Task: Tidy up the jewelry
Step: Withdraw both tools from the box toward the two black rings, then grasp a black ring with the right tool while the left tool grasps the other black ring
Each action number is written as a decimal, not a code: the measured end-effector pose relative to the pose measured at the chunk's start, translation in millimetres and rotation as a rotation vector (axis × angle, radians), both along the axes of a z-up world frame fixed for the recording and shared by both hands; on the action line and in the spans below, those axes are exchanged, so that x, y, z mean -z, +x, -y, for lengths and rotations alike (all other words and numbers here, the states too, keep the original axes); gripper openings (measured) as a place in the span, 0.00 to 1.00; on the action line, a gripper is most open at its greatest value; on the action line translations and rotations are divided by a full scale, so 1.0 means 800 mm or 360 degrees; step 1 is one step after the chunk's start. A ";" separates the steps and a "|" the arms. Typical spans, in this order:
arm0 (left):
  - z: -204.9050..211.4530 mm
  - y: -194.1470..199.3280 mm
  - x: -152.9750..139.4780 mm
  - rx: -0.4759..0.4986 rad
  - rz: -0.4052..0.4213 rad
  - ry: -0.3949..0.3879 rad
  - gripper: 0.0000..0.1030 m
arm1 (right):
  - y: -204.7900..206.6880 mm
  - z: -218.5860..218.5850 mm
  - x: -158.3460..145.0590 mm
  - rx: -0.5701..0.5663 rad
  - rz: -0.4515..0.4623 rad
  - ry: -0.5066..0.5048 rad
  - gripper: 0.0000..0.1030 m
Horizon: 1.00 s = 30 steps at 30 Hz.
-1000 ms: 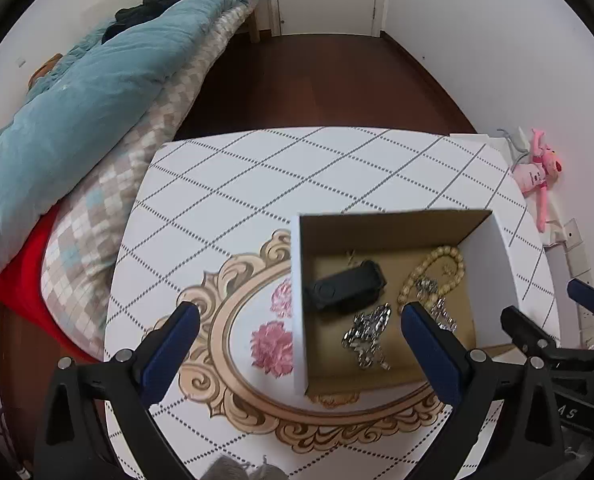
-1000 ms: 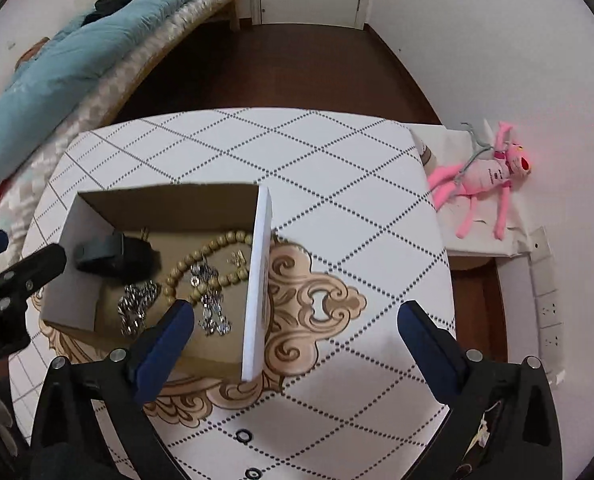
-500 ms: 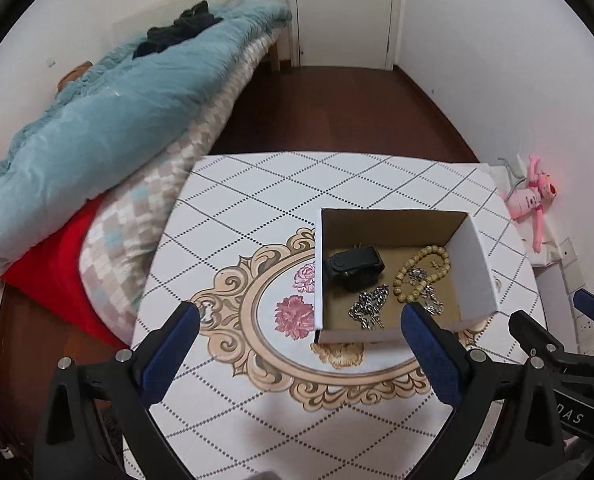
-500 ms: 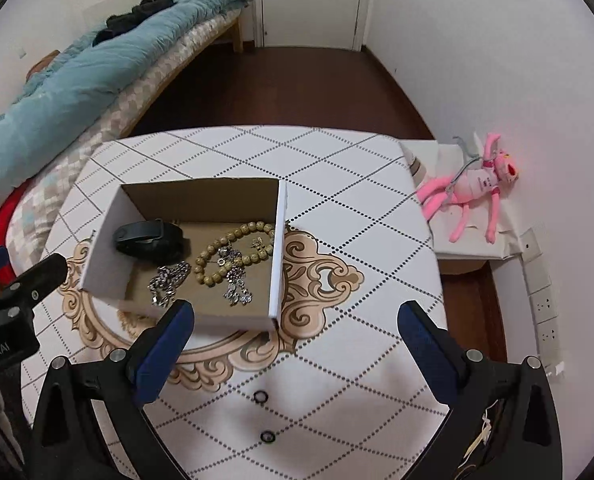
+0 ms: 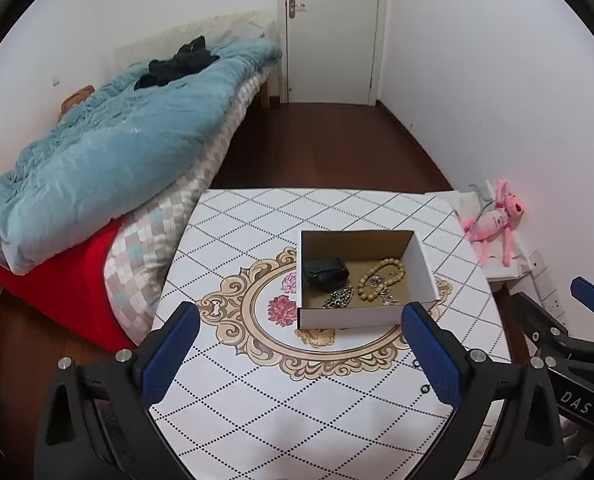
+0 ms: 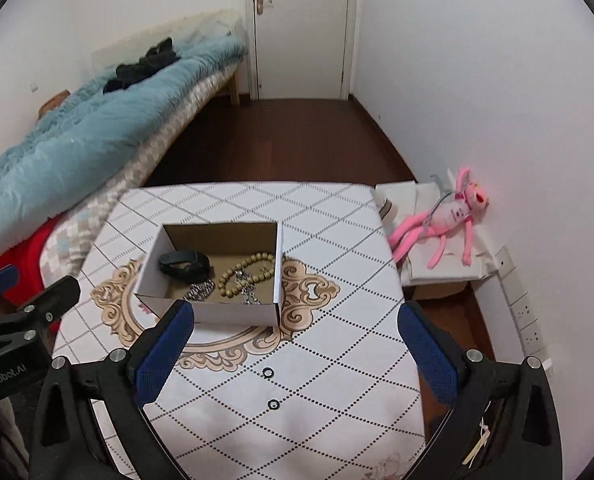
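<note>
My left tool (image 5: 299,354) hangs with its blue-padded fingers spread wide and nothing between them, held above the near part of the counter (image 5: 257,420); my right tool (image 6: 293,352) is likewise wide open and empty, just to the right of the left one and over the same patterned cloth. Beyond both tools the cardboard box (image 5: 349,318) sits on the counter's ornate oval motif, open at the top. Inside it, a black case (image 5: 325,274) lies toward the left wall, a string of wooden beads (image 5: 381,274) curls to the right of it, and a silver chain (image 5: 339,298) rests near the front wall, with more small silver pieces (image 5: 385,294) tangled against the beads. On the bare cloth nearer to me than the box lie two small black rings (image 6: 268,373), apart from each other and outside the box. To the left of the counter is a bed (image 5: 97,168) heaped with a blue quilt, and to the right a pink plush toy (image 6: 445,216) lies against the wall, with a closed door (image 5: 331,32) at the far end
</note>
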<state>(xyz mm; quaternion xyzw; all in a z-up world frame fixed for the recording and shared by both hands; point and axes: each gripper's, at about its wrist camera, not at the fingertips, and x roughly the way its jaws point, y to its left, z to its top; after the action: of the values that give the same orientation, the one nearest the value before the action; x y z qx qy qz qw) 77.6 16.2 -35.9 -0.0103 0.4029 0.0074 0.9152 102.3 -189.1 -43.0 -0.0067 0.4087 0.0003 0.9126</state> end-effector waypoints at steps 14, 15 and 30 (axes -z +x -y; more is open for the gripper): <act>0.001 -0.011 0.034 -0.0032 -0.0135 -0.0005 1.00 | -0.027 0.017 0.008 0.0031 -0.0066 0.0087 1.00; 0.001 -0.007 0.051 -0.0040 -0.0188 0.0011 1.00 | -0.024 0.019 0.020 0.0031 -0.0099 0.0093 1.00; 0.002 0.005 0.228 -0.0051 -0.0722 0.0072 1.00 | -0.009 0.009 0.225 -0.0059 -0.0517 0.0193 0.69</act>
<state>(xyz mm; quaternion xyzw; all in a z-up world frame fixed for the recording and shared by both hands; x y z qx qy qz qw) 81.5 14.4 -218.2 0.0058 0.5979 0.0333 0.8008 95.3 -196.5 -222.8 0.0410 0.5499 0.0430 0.8331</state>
